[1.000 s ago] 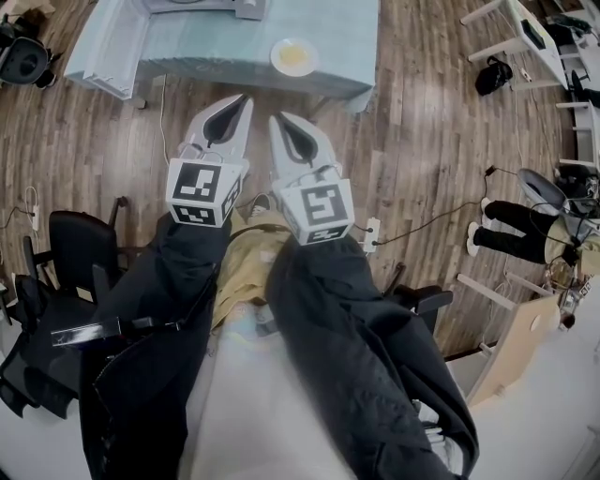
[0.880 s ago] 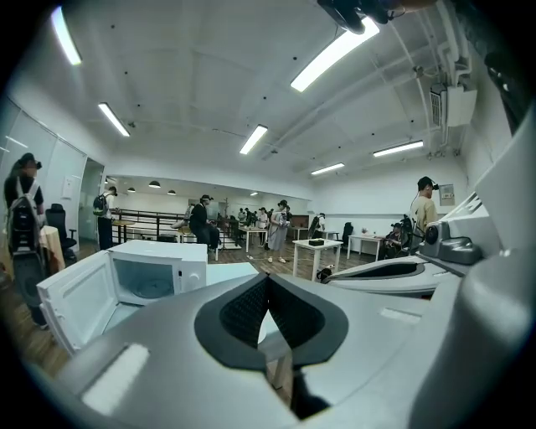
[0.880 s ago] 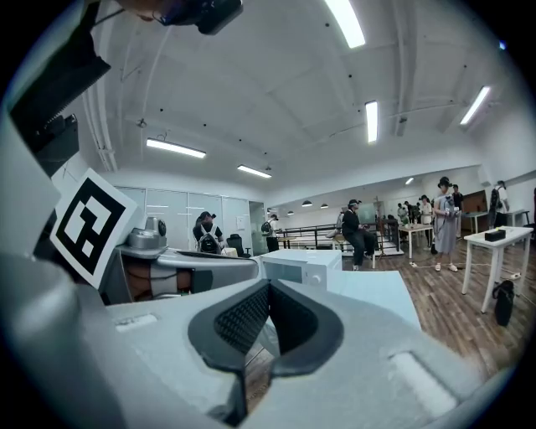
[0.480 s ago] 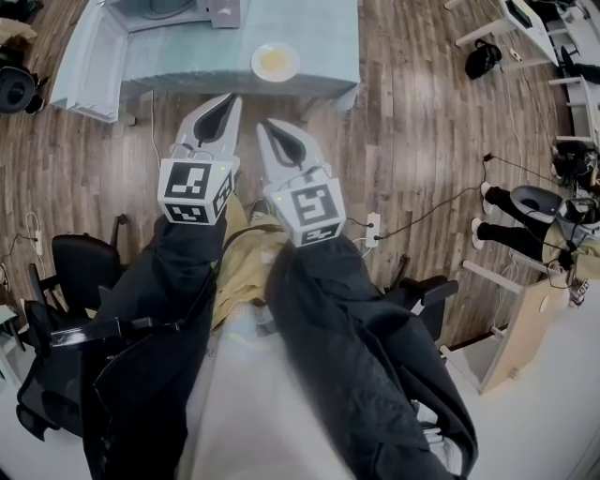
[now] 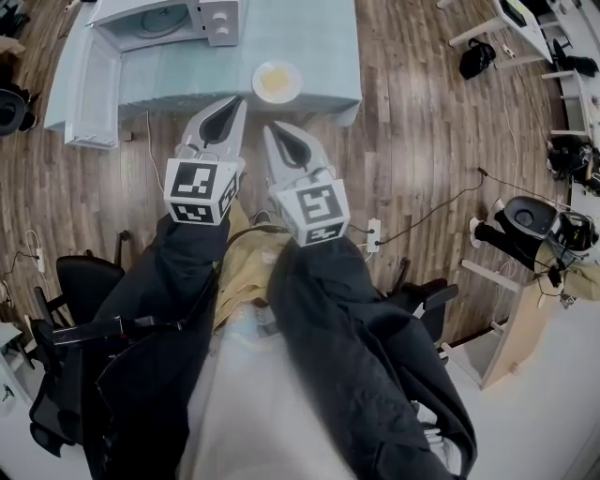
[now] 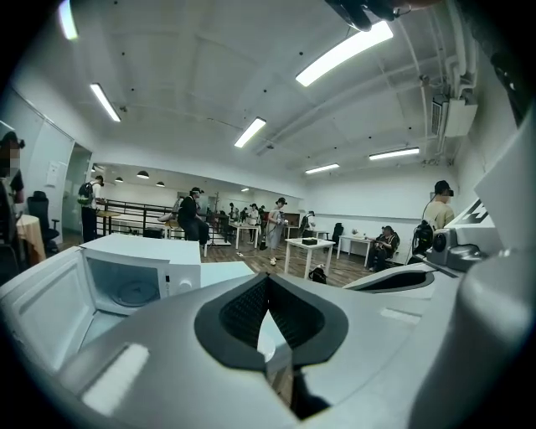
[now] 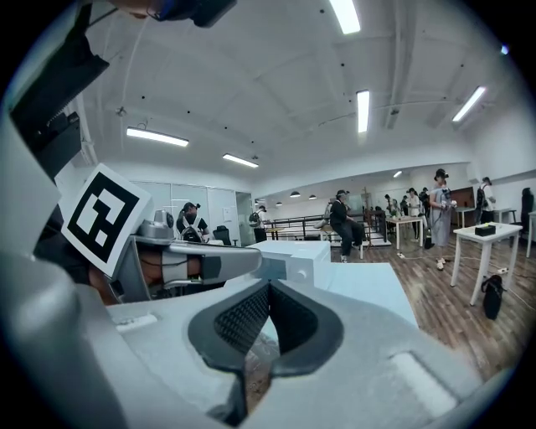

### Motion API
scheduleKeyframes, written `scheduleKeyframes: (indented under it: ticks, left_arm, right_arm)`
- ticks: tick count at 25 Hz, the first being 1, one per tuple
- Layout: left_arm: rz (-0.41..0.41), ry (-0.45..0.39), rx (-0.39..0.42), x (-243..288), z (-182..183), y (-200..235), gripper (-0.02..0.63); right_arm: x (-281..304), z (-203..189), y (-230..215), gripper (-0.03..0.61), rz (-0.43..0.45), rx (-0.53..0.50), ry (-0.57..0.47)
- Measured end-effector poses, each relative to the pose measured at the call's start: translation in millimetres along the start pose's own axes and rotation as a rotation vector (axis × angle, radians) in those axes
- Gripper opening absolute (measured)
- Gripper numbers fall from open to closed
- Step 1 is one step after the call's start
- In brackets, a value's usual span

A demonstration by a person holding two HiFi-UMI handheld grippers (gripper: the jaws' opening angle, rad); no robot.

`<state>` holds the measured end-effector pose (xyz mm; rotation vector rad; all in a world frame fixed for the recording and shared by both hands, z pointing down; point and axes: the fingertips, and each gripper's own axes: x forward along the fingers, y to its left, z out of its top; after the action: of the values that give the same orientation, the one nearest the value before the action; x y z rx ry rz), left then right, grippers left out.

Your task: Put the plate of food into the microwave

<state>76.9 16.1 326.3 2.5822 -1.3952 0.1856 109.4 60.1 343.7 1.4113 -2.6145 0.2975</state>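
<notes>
The left hand-held gripper (image 5: 240,101) is clenched on nothing, its dark pads meeting at the tips. The right hand-held gripper (image 5: 268,128) just beside it is the same, closed and empty. Both point ahead toward the pale blue cloth-covered table (image 5: 323,42), and neither touches anything on it.

The round white plate with a yellow helping of food (image 5: 277,82) sits on that table near its front edge. It is to the right of the white microwave oven (image 5: 169,19), whose door (image 5: 84,89) stands swung open on the left.

Likely troubles, as I judge them:
- With the jaws shut, a reach would strike the plate's rim instead of straddling it. That could push the plate along the cloth or off the near edge. The jaws need to part first.
- The rim is thin and shallow, so a one-sided pinch may let the plate tip and spill the food.
- The two tools are held close together and could knock each other while one works.
- Carrying the plate leftward, it could catch the microwave's front frame if held too low or tilted.
- A white power strip with trailing cables (image 5: 373,234) lies on the wooden floor (image 5: 422,141) beside the person's legs, a risk to footing.
</notes>
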Motion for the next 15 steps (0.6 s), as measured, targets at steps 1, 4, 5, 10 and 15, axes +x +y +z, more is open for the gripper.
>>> scheduleKeyframes:
  ticks: [1, 4, 5, 10, 15]
  left_arm:
    - [0.003, 0.007, -0.005, 3.5, -1.8, 8.9, 0.003]
    - [0.006, 0.025, -0.019, 14.7, -5.8, 33.3, 0.003]
    - [0.004, 0.03, -0.023, 18.5, -6.1, 41.2, 0.003]
    - [0.006, 0.044, -0.051, 34.8, -4.1, 92.0, 0.003]
    - [-0.003, 0.07, -0.08, 51.0, -11.1, 139.5, 0.003]
  right_arm:
    - [9.6, -0.4, 0.6, -0.006, 0.005, 0.001, 0.007]
    - [37.9, -1.7, 1.3, -0.005, 0.012, 0.006, 0.034]
    - [47.2, -1.2, 0.9, -0.005, 0.011, 0.007, 0.041]
    - [97.2, 3.6, 1.2, -0.005, -0.004, 0.008, 0.078]
    - [146.0, -0.6, 1.5, -0.005, -0.024, 0.014, 0.12]
